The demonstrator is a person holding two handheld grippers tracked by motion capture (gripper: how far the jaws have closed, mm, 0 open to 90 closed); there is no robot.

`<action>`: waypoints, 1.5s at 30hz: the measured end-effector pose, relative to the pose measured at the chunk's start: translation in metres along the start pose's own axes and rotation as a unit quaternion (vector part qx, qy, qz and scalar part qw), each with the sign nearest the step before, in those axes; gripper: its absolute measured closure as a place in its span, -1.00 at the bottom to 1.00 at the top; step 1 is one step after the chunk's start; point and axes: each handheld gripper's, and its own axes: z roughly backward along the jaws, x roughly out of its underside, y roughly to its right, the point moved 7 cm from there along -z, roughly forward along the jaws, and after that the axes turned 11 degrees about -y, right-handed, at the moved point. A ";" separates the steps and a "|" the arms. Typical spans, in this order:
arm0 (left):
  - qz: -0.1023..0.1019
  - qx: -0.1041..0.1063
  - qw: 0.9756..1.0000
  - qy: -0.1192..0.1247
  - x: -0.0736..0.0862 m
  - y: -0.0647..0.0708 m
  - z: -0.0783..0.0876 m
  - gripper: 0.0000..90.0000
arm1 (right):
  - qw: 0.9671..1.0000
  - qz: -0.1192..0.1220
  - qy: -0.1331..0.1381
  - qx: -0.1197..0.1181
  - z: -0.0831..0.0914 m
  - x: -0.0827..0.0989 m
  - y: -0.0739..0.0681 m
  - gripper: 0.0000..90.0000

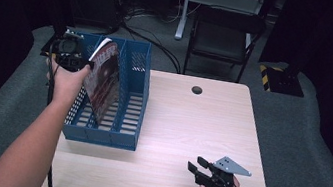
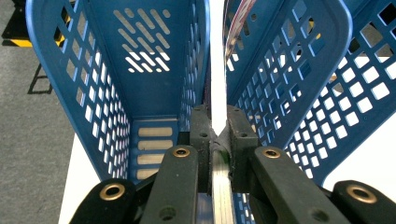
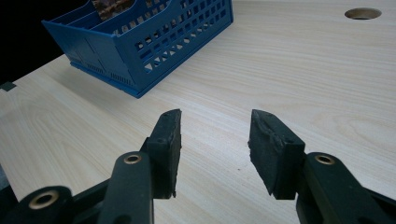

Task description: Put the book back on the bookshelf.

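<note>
A blue slotted file rack point(image 1: 129, 99) stands on the left part of the wooden table point(image 1: 189, 127). A magazine with a dark reddish cover point(image 1: 104, 79) leans tilted in the rack's middle compartment. My left gripper point(image 1: 83, 64) is shut on the magazine's upper edge; in the left gripper view the thin white edge of the magazine point(image 2: 221, 182) runs between the pinched pads point(image 2: 201, 135), with the blue rack point(image 2: 154, 88) walls on both sides. My right gripper point(image 1: 197, 165) rests near the table's front right, open, with bare table between its fingers point(image 3: 168, 140).
A round cable hole point(image 1: 197, 90) sits near the table's far edge. A dark folding chair point(image 1: 224, 37) and cables lie on the floor beyond. The rack point(image 3: 140, 42) appears at the upper left in the right gripper view.
</note>
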 end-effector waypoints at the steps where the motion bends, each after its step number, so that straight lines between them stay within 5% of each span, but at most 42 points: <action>1: -0.001 0.000 1.000 0.001 0.000 0.000 0.000 0.83 | 1.000 -0.001 0.000 -0.002 0.000 0.000 0.000 0.19; 20: -0.011 0.023 0.999 -0.018 0.011 -0.003 -0.005 0.13 | 1.000 0.000 -0.006 0.000 -0.002 0.001 -0.001 0.19; 38: -0.023 0.034 0.999 -0.016 0.007 0.007 0.017 0.02 | 1.000 -0.002 -0.007 -0.004 -0.003 0.002 -0.001 0.19; 45: -0.046 0.038 0.998 -0.031 0.004 0.011 0.036 0.02 | 1.000 -0.001 -0.011 -0.003 -0.005 0.002 0.000 0.18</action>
